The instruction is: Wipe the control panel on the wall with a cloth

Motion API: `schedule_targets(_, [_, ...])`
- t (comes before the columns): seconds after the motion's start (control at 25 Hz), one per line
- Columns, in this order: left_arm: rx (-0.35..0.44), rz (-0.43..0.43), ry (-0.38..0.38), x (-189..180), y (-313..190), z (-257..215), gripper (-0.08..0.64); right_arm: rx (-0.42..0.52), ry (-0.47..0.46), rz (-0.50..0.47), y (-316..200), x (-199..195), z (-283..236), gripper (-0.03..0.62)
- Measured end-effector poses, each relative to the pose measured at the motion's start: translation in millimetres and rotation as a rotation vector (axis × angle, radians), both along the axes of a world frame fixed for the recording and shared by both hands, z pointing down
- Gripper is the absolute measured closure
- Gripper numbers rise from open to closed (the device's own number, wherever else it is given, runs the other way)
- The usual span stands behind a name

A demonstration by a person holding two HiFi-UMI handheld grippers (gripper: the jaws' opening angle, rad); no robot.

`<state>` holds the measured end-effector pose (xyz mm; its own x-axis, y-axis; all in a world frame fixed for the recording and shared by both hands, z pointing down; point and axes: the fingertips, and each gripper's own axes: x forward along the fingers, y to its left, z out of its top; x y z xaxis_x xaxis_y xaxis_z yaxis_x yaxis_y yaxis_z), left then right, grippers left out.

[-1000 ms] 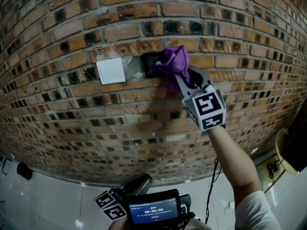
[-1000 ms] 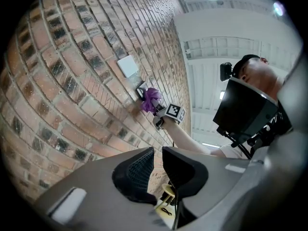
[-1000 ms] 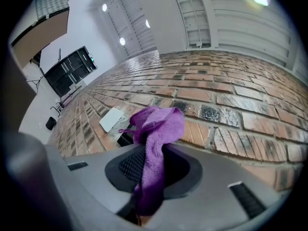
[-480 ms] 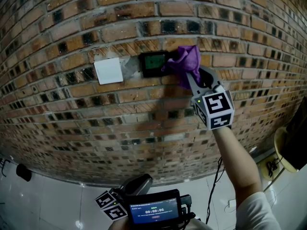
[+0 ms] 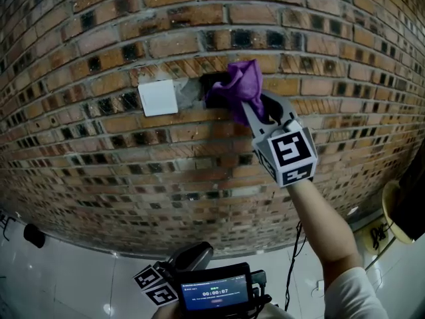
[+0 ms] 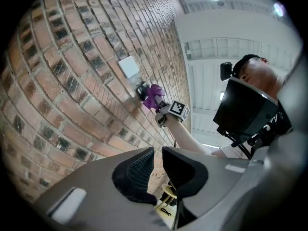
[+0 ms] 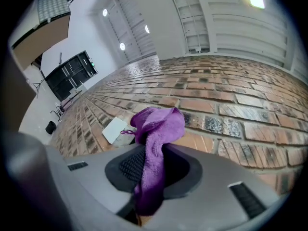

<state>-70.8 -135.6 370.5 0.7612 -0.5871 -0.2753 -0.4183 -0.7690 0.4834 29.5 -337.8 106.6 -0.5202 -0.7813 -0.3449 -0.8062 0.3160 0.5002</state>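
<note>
My right gripper [image 5: 248, 109] is shut on a purple cloth [image 5: 240, 86] and presses it against the brick wall. The cloth covers most of the black control panel [image 5: 207, 80]; only the panel's left edge shows. In the right gripper view the cloth [image 7: 155, 139] hangs pinched between the jaws and hides the panel. My left gripper [image 5: 191, 257] stays low near the frame's bottom, away from the wall. Its jaws stand nearly together with nothing between them [image 6: 158, 163]. The left gripper view shows the cloth [image 6: 153, 95] and panel [image 6: 141, 91] from the side.
A white blank plate [image 5: 158, 98] is fixed to the wall just left of the panel. A small screen [image 5: 214, 292] sits by the left gripper. A round tan object [image 5: 393, 212] and a cable [image 5: 296, 251] lie at lower right. A black object [image 5: 33, 236] is at floor left.
Half a second ago the cloth was at the panel's right edge with the display exposed. It has slid back left and covers the panel again. The left gripper has not moved.
</note>
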Motion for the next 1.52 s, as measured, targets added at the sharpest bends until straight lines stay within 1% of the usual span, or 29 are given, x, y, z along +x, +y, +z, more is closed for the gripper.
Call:
schedule_targets(0.36, [-0.001,-0.032,0.005,-12,3,0,0.503,-0.013,0.028,-0.123,6,-71,1,0.503])
schedule_targets(0.52, [0.006,-0.035,0.005,-12,6,-7,0.503,-0.028,0.061,-0.169,7,-102,9,0.503])
schedule_targets(0.72, [0.01,-0.045,0.006,-16,8,-7,0.503,-0.053,0.098,-0.198,3,-126,19,0.503])
schedule_targets(0.88, [0.009,-0.05,0.009,-19,10,-8,0.503,-0.069,0.11,-0.199,-1,-133,22,0.502])
schedule_targets(1.04, [0.014,-0.056,0.013,-21,11,-9,0.503,-0.081,0.118,-0.186,-7,-133,25,0.503])
schedule_targets(1.28, [0.013,-0.049,0.011,-19,11,-9,0.503,-0.097,0.107,-0.158,-16,-120,26,0.503])
schedule_targets(1.52, [0.01,-0.037,0.01,-15,11,-8,0.503,-0.089,0.099,-0.127,-17,-104,23,0.503])
